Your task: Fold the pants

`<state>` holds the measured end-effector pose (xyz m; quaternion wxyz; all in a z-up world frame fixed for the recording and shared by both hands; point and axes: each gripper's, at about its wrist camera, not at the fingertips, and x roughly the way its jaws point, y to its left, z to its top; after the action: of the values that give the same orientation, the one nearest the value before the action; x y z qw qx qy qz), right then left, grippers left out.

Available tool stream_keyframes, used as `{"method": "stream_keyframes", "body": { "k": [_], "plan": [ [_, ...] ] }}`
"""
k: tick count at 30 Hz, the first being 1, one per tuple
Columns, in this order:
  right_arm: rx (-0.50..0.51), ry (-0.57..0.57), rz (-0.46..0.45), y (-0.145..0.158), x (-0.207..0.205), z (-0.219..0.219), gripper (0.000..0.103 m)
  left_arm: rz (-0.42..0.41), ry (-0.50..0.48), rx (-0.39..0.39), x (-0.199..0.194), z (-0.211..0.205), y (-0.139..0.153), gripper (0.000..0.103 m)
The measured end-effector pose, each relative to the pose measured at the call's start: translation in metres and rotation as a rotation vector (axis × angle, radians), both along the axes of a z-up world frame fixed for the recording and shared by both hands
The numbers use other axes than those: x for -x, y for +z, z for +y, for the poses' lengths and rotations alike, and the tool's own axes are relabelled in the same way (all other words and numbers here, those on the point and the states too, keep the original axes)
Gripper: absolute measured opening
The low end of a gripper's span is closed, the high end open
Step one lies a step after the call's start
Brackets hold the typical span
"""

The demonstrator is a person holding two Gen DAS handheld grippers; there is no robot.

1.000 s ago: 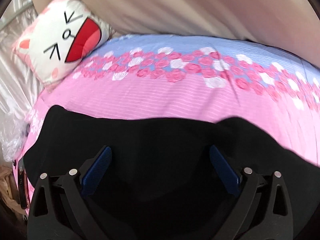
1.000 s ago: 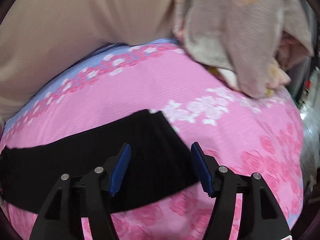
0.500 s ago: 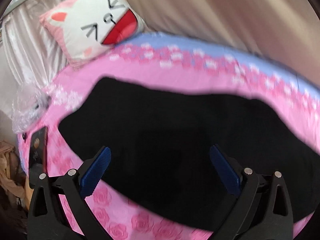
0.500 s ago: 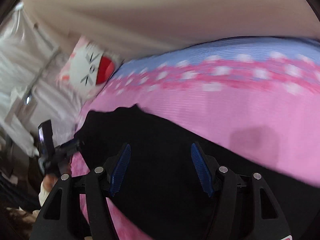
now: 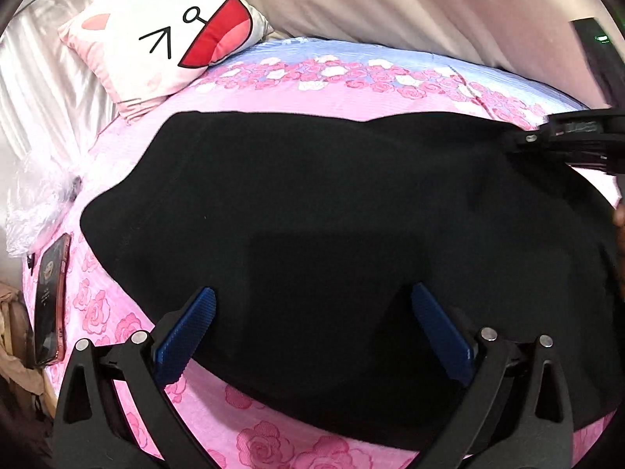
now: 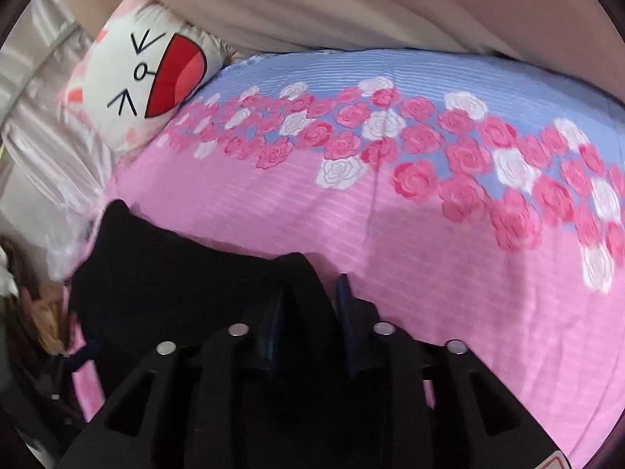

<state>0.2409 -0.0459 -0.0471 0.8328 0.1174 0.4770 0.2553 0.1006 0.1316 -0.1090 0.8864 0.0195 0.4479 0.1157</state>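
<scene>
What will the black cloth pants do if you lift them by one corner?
The black cloth pants will probably droop and hang, since they lie soft and flat on the pink rose-print bedsheet. They look light, likely easy to lift. A fold bunches between the closing right gripper, so they should crumple, not slide.

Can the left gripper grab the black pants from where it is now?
Probably yes. The left gripper is open right over the black pants, and nothing lies between its blue fingers and the cloth. It would only need to dip down and close.
</scene>
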Motion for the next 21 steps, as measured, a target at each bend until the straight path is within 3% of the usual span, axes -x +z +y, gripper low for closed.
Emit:
{"method": "stream_keyframes", "body": {
  "k": [2,4,6,8,9,10,13,15,17,19,21],
  "plan": [
    [-0.012,-0.038,-0.113,0.028,0.03,-0.017,0.031,0.002,-0.009,-0.014,0.002,0.001,0.004,0.098],
    [-0.01,-0.032,-0.135,0.037,0.056,-0.03,0.031,-0.01,0.001,-0.006,0.009,0.005,0.011,0.098],
    [0.023,-0.015,-0.096,0.024,0.068,-0.035,0.03,-0.01,0.004,0.001,0.014,0.007,0.014,0.098],
    [0.149,-0.088,-0.04,-0.007,0.073,-0.05,0.024,0.03,0.008,-0.046,0.011,0.006,0.003,0.098],
    [0.148,-0.139,-0.022,-0.015,0.077,-0.063,0.019,0.027,0.007,-0.049,0.012,0.007,0.0,0.098],
    [0.089,-0.174,-0.018,-0.015,0.089,-0.082,0.008,0.019,0.019,-0.046,0.015,0.009,0.002,0.098],
    [0.058,-0.291,-0.074,-0.004,0.148,-0.139,0.018,0.014,0.018,-0.037,0.029,0.005,0.018,0.098],
    [0.137,-0.369,-0.073,-0.011,0.187,-0.181,0.024,-0.019,-0.009,-0.047,0.041,-0.007,0.028,0.098],
    [0.248,-0.501,-0.019,-0.032,0.223,-0.236,0.022,-0.008,-0.03,-0.074,0.043,-0.018,0.025,0.098],
    [0.104,-0.614,0.004,-0.041,0.265,-0.3,0.005,0.042,-0.046,-0.099,0.042,-0.031,0.012,0.098],
    [0.053,-0.782,0.004,-0.037,0.306,-0.346,0.011,0.051,-0.035,-0.123,0.045,-0.041,0.007,0.098]
  ]
}}
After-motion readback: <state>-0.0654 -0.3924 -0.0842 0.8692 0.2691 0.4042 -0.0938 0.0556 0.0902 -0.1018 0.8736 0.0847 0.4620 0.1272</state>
